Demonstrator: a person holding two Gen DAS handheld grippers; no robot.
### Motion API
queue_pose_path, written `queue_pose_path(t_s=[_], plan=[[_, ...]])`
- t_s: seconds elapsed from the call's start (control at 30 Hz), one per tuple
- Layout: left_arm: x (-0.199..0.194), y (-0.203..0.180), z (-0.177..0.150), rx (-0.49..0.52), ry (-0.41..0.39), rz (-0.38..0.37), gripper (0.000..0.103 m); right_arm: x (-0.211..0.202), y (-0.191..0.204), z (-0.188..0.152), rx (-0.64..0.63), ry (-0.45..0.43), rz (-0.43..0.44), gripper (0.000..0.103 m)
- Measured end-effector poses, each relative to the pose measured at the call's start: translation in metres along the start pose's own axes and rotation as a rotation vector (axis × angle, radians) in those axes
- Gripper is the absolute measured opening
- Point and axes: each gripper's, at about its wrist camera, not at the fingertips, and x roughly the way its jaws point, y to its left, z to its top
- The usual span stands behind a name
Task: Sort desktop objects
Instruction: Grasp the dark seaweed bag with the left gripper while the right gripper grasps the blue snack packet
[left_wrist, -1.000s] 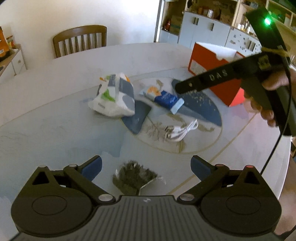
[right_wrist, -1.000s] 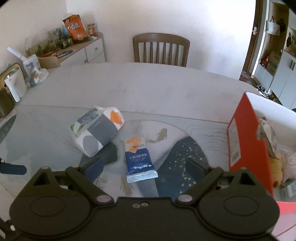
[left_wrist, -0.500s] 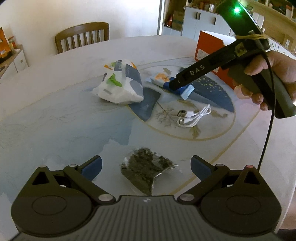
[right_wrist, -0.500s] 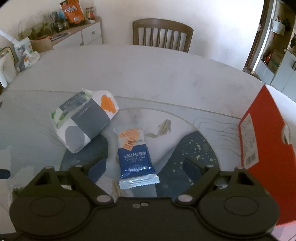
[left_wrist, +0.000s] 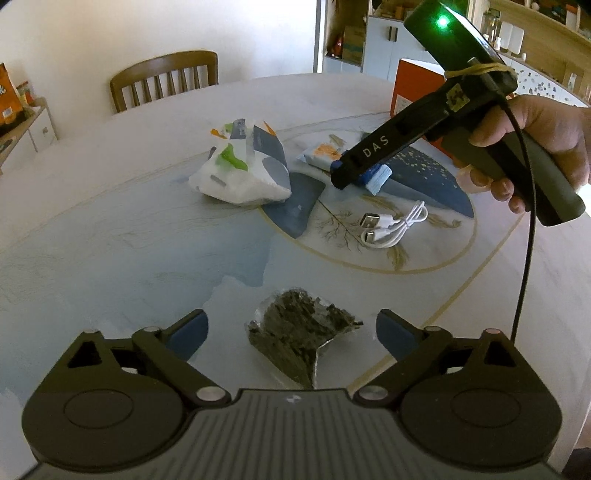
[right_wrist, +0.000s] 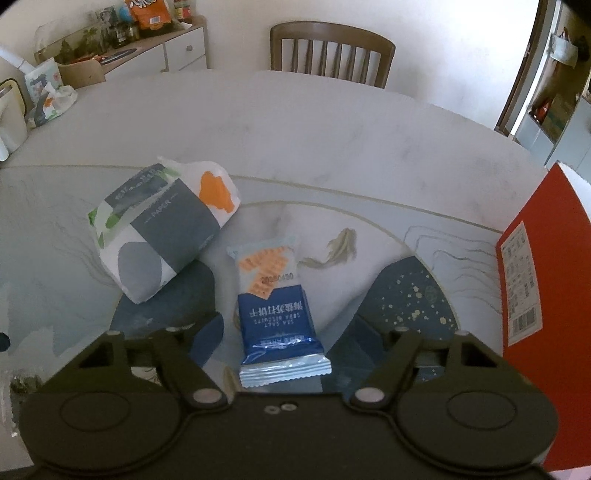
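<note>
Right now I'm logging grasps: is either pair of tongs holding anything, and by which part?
Nothing is held yet. The right tongs are closing around the blue snack packet's lower end, pads not touching. The left tongs are closing around the seaweed packet.

Both cameras sat on hand-held grippers and looked steeply down along their fingers at the round table (left_wrist: 110, 229).

The left wrist view looked across the table toward the wooden chair (left_wrist: 164, 79), from a point low above the near rim, so the dark crumpled packet (left_wrist: 299, 332) filled its foreground.

The right wrist view faced the same chair (right_wrist: 328, 51) from closer in, directly over the blue biscuit packet (right_wrist: 275, 306), with the red box (right_wrist: 535, 280) at its right edge.

Both views shared the chair, the tissue pack (left_wrist: 243, 166) (right_wrist: 162, 229), the biscuit packet (left_wrist: 321, 155) and the box (left_wrist: 417, 86). The left view also caught the right gripper (left_wrist: 341, 175) from the side.
</note>
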Motion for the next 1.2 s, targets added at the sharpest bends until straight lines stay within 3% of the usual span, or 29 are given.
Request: queue_pose_path(t_s=[0.17,0.33,0.43,0.63,0.7,1.2], plan=[[0.000,0.000,0.001,-0.010,0.002,-0.004,0.085,0.003,-0.003,0.000,0.019,-0.007,0.023,0.072],[0.000,0.000,0.002,-0.018,0.007,-0.005,0.071,0.001,-0.003,0.001,0.007,-0.027,0.040,0.047],[0.001,0.001,0.003,-0.029,0.015,-0.003,0.067,0.000,-0.006,0.001,0.017,-0.034,0.037,0.040],[0.002,-0.001,0.003,-0.030,0.022,0.005,0.058,-0.004,-0.012,-0.001,0.051,-0.033,0.039,0.037],[0.002,-0.001,0.004,-0.038,0.020,0.007,0.042,-0.007,-0.013,-0.002,0.058,-0.035,0.036,0.037],[0.001,0.004,0.016,-0.088,0.026,0.024,0.038,-0.035,-0.022,-0.013,0.112,-0.047,0.038,0.036]])
